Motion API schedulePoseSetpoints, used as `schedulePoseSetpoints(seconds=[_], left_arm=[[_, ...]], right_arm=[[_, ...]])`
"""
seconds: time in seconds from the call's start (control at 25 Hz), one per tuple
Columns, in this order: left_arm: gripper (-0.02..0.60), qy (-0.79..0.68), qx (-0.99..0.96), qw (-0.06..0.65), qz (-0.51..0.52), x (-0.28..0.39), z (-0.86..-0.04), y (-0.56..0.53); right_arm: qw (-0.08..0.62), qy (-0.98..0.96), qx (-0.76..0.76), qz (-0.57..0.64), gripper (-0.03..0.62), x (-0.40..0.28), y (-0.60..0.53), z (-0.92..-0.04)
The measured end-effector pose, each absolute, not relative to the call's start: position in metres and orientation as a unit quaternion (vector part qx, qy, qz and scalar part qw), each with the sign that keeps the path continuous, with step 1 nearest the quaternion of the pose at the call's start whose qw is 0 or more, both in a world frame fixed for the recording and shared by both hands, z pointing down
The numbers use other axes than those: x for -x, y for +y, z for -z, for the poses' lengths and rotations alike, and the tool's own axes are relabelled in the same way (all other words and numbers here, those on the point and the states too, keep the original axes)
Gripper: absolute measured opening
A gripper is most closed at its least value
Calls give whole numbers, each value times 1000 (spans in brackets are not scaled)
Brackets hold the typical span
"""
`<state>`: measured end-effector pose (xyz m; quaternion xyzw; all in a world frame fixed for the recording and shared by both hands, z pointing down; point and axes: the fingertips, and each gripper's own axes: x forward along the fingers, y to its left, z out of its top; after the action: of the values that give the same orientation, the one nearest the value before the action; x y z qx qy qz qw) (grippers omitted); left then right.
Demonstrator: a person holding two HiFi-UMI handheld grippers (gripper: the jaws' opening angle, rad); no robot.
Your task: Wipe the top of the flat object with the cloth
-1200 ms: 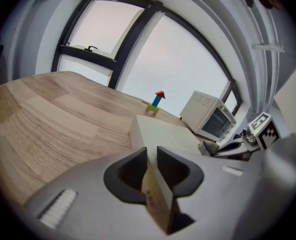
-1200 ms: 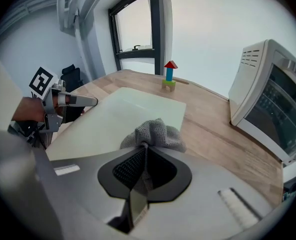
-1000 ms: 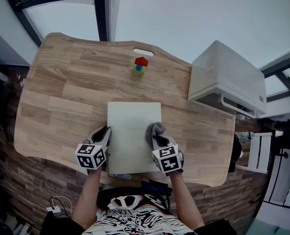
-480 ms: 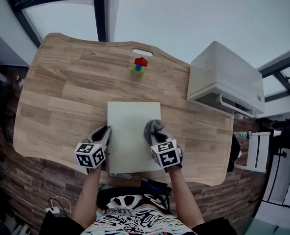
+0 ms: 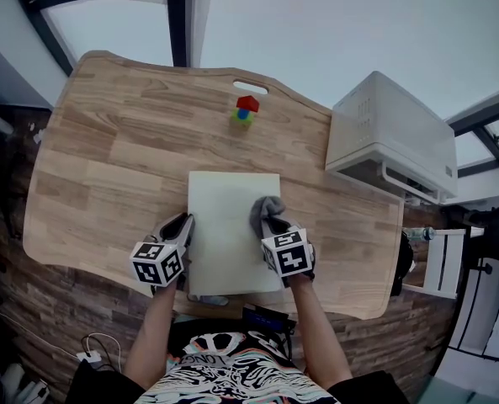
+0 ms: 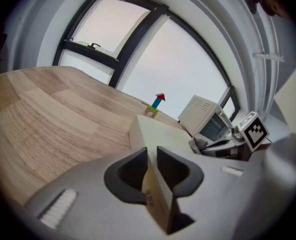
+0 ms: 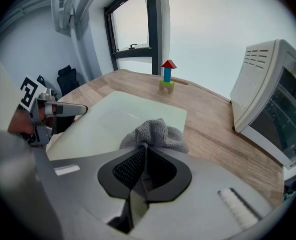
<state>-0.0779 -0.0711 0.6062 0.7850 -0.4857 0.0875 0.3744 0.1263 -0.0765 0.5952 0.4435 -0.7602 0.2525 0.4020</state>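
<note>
A pale, flat rectangular board [image 5: 228, 217] lies on the wooden table [image 5: 106, 158] in front of the person. My left gripper [image 5: 182, 228] is shut on the board's left edge [image 6: 160, 134], and the edge shows between its pads [image 6: 133, 171]. My right gripper [image 5: 268, 224] is shut on a bunched grey cloth [image 5: 267, 209]. The cloth [image 7: 155, 134] rests on the board's top [image 7: 118, 114], near its right side. In the right gripper view the left gripper [image 7: 63, 109] reaches in from the left along the board.
A small toy of coloured blocks with a red top [image 5: 246, 110] stands beyond the board. A white oven-like appliance [image 5: 392, 137] sits at the table's right end. Windows with dark frames [image 6: 113, 49] are behind the table.
My right gripper has slid the cloth a little farther along the board, away from the person. The left gripper has kept its hold on the board's edge.
</note>
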Motion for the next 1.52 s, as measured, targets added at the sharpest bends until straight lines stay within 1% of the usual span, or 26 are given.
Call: schedulePoseSetpoints(seconds=[0.52, 0.76, 1.52], left_arm=[[120, -495, -781, 376, -58, 79, -606, -70], [120, -506, -780, 365, -49, 81, -606, -70], [120, -507, -779, 367, -41, 80, -606, -69]], right_arm=[[381, -764, -448, -265, 11, -125, -95, -595], [369, -762, -454, -278, 11, -124, -108, -595], [362, -766, -453, -278, 10, -122, -141, -593]])
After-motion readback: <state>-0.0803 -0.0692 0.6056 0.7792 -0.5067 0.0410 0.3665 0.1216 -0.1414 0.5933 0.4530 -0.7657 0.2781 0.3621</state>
